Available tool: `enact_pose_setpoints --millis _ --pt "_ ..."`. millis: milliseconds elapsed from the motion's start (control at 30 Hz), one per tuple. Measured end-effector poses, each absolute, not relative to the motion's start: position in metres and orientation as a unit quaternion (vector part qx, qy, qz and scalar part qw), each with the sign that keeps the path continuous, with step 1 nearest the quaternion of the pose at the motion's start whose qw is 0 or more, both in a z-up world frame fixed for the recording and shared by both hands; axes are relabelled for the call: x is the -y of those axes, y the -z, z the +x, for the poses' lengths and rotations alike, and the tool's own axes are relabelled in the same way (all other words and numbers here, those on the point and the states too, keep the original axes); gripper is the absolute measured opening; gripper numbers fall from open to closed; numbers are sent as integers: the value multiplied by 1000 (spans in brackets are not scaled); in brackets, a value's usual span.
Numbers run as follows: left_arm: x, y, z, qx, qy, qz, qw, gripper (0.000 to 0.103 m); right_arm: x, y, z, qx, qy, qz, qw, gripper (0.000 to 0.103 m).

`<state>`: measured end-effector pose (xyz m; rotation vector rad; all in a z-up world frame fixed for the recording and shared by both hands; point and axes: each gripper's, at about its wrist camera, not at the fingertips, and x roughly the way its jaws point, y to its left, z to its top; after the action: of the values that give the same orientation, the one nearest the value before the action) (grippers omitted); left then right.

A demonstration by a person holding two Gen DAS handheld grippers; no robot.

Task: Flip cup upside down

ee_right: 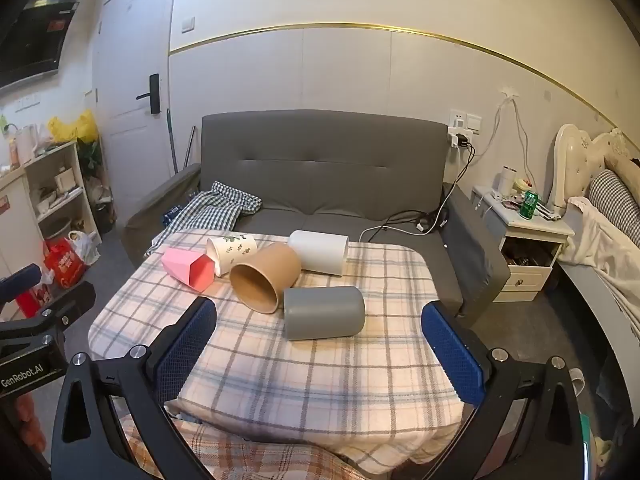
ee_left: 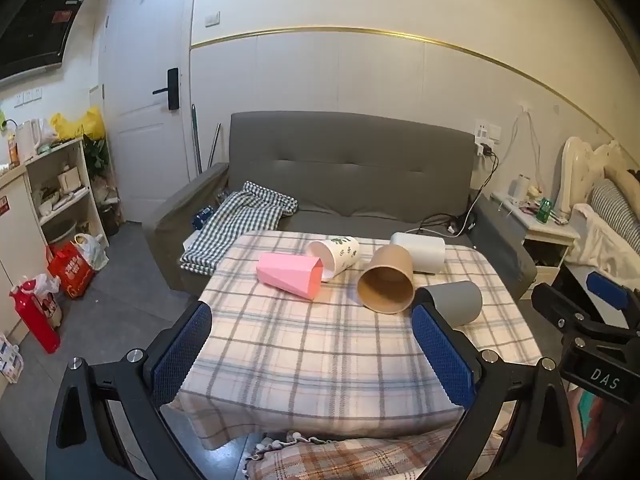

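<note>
5 cups lie on their sides in a cluster at the middle of both frames, on a table covered by a plaid cloth point(ee_right: 320, 372), with a grey sofa point(ee_right: 332, 176) behind it. From left to right in the right wrist view: a pink faceted cup point(ee_right: 188, 270), a white cup with green leaf print point(ee_right: 232, 252), a brown paper cup point(ee_right: 266, 278) with its mouth facing the camera, a plain white cup point(ee_right: 320, 256) behind it, and a grey cup point(ee_right: 324, 312) nearest the lower edge. The brown cup appears to touch the grey one and the leaf-print one; the pink cup's mouth is against the leaf-print cup.

The left gripper point(ee_left: 312, 354) and the right gripper point(ee_right: 320, 354) both hover short of the cluster with jaws spread wide and nothing between them. The right gripper is also visible at the right edge of the left wrist view.

No cup looks flipped, so the task seems to be at its approach stage. In the right wrist view the grey cup sits between the 2 blue pads point(ee_right: 184, 354), which makes it a likely first target. The next move would call for closing across a cup's wall, lifting it free of its neighbours, turning it mouth-down and setting it on the cloth. The soft cloth may let a cup roll or tilt.
</note>
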<state>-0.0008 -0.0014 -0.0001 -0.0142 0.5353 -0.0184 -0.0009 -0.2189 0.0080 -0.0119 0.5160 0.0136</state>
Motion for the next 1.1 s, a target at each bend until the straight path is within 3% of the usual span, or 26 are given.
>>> enact_pose_setpoints --millis 1100 --pt "3 -3 -1 -259 10 -8 966 103 223 -7 -3 -263 -7 4 965 103"
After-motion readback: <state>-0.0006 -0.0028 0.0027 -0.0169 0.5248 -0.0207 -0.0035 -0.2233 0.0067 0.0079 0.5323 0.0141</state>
